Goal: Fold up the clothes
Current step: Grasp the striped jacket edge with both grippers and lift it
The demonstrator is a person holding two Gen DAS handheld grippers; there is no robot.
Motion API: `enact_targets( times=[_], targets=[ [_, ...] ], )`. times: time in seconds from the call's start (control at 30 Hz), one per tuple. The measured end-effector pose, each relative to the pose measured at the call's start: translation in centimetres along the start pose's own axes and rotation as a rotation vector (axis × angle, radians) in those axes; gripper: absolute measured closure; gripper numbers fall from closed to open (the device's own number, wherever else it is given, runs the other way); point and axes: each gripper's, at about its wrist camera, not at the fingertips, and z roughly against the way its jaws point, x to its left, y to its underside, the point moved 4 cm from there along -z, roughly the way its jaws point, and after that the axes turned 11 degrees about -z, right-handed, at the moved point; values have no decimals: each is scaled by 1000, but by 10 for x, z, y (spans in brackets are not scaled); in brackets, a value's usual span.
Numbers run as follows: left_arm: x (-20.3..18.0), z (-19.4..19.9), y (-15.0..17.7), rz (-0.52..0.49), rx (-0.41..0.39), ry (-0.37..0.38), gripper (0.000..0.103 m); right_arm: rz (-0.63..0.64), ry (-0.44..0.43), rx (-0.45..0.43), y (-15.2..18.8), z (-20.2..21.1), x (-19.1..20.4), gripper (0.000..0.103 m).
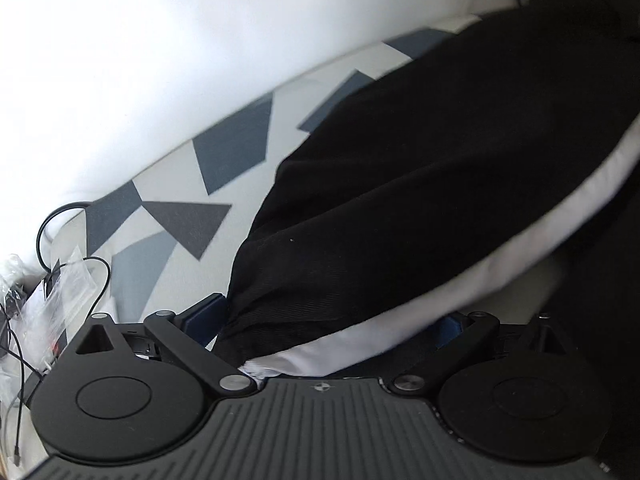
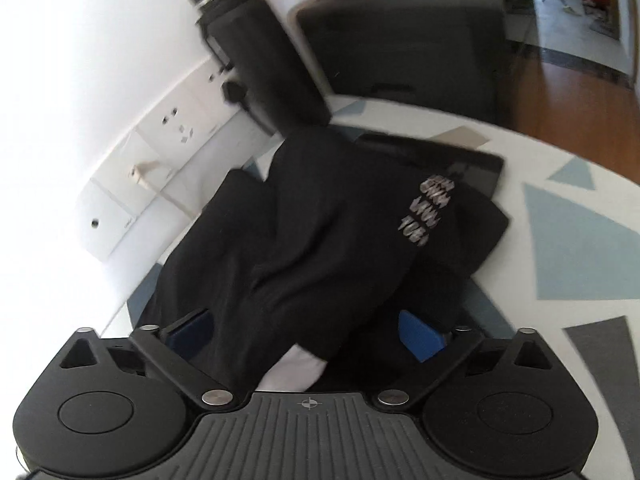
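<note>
A black garment point(image 1: 420, 168) with a white stripe point(image 1: 460, 288) fills the right half of the left wrist view. It drapes over my left gripper point(image 1: 328, 312), whose blue pads point(image 1: 204, 316) stand wide apart, mostly hidden under the cloth. In the right wrist view the same black garment point(image 2: 320, 240) lies bunched on the table, grey lettering point(image 2: 428, 212) on one fold and a bit of white point(image 2: 296, 368) near the gripper base. My right gripper point(image 2: 308, 328) is open, its blue pads point(image 2: 420, 340) spread on either side of the bunched cloth.
The table point(image 1: 168, 216) has a white cover with grey and blue triangles. Cables and plastic bags point(image 1: 60, 280) lie at its left end. A black bottle point(image 2: 260, 52), wall sockets point(image 2: 176, 128), a flat black slab point(image 2: 460, 160) under the garment and a dark cabinet point(image 2: 400, 40) stand behind.
</note>
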Motion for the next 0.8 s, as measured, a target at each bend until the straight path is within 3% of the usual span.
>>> enact_targets(
  times=[0.03, 0.07, 0.1, 0.13, 0.17, 0.23, 0.47, 0.6, 0.8],
  targets=[
    [4, 3, 0, 22, -9, -3, 20, 1, -15, 9, 2, -3, 2, 34],
    [10, 7, 0, 44, -19, -7, 43, 5, -17, 4, 2, -4, 4, 40],
    [15, 11, 1, 67, -29, -10, 66, 10, -12, -7, 3, -4, 6, 57],
    [22, 16, 1, 101, -44, -2, 75, 16, -6, -19, 2, 0, 9, 76],
    [31, 23, 3, 152, -66, 16, 84, 24, -12, -24, 0, 4, 14, 79],
    [49, 36, 7, 256, -107, 34, 86, 41, -64, -46, -3, 15, 27, 87],
    [113, 116, 9, 463, -333, -44, 88, 181, -315, -174, -5, 93, 105, 89],
    [142, 178, 16, 542, -497, -111, 88, 237, -446, -218, 7, 145, 139, 89],
    [164, 230, 49, 589, -581, -176, 88, 333, -524, -218, 42, 198, 158, 89]
  ],
)
